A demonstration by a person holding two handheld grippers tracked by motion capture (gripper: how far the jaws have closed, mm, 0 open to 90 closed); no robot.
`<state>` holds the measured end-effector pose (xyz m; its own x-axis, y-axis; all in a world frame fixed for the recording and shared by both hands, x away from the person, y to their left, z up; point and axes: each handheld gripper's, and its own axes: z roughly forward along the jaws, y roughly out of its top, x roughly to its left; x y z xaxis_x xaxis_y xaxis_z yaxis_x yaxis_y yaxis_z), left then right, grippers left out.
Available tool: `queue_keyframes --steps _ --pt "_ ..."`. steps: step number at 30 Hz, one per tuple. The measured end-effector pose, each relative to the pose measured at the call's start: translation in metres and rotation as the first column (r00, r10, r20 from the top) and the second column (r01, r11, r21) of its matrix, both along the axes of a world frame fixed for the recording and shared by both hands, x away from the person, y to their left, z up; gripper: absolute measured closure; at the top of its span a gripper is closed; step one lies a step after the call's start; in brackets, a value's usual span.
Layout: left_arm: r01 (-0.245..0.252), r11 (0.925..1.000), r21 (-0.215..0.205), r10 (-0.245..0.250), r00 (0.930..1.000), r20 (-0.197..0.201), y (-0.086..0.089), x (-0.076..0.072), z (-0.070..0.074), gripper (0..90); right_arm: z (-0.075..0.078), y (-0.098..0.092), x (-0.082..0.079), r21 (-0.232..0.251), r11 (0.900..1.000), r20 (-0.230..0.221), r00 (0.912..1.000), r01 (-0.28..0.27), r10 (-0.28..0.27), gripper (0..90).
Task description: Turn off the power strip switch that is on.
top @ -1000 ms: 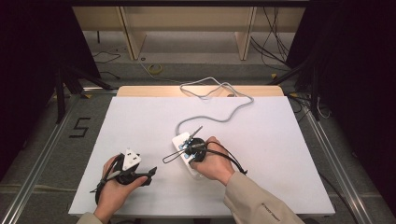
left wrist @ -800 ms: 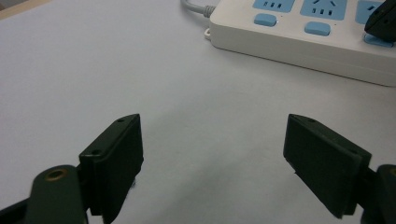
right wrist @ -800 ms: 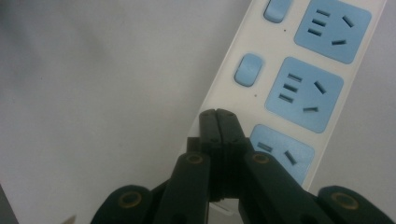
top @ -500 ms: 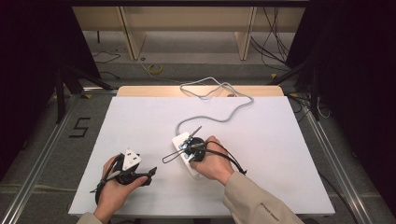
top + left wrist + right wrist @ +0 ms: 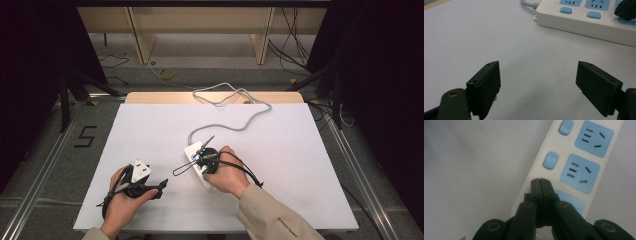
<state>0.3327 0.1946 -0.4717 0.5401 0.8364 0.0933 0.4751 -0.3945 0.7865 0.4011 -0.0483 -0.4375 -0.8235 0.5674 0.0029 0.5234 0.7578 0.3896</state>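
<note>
White rectangular tabletop (image 5: 150,130) with a pale wooden far edge, grey carpeted floor (image 5: 45,150) marked with a black "5" (image 5: 86,136), light wooden furniture legs (image 5: 139,35), loose black cables (image 5: 295,35), dark surroundings

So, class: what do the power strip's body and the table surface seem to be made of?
Power strip: likely moulded plastic, off-white with a soft sheen, rounded edges, and blue sockets and switches. Table: a smooth, matte white sheet, possibly laminate or paper; the material stays uncertain.

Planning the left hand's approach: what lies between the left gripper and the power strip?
Nothing: in the left gripper view, only bare white table stretches from the open left gripper to the power strip.
</note>
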Motion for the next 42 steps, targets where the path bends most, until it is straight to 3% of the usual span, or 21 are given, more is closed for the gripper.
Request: queue_keyframes --steps 9,13,29,42 --pt "-0.001 1.0 0.0 0.001 1.0 0.001 -0.0003 -0.0002 0.0 19.6 -0.0008 0.0012 0.0001 -0.002 1.0 -0.012 0.9999 -0.002 0.002 90.0" --pt "-0.004 1.0 -0.004 0.004 1.0 0.002 0.0001 -0.0005 0.0 19.6 -0.0007 0.0034 -0.002 -0.018 1.0 0.013 0.9999 -0.009 0.009 90.0" --pt "0.0 1.0 0.002 0.0 1.0 -0.003 0.0009 0.0002 -0.0004 19.6 -0.0013 -0.0016 -0.0002 0.028 1.0 -0.012 0.9999 0.009 -0.009 90.0" --pt "-0.004 1.0 -0.005 0.004 1.0 -0.003 0.0008 0.0001 -0.0007 19.6 -0.001 -0.0013 -0.0002 0.022 1.0 -0.007 1.0 -0.003 0.003 90.0"
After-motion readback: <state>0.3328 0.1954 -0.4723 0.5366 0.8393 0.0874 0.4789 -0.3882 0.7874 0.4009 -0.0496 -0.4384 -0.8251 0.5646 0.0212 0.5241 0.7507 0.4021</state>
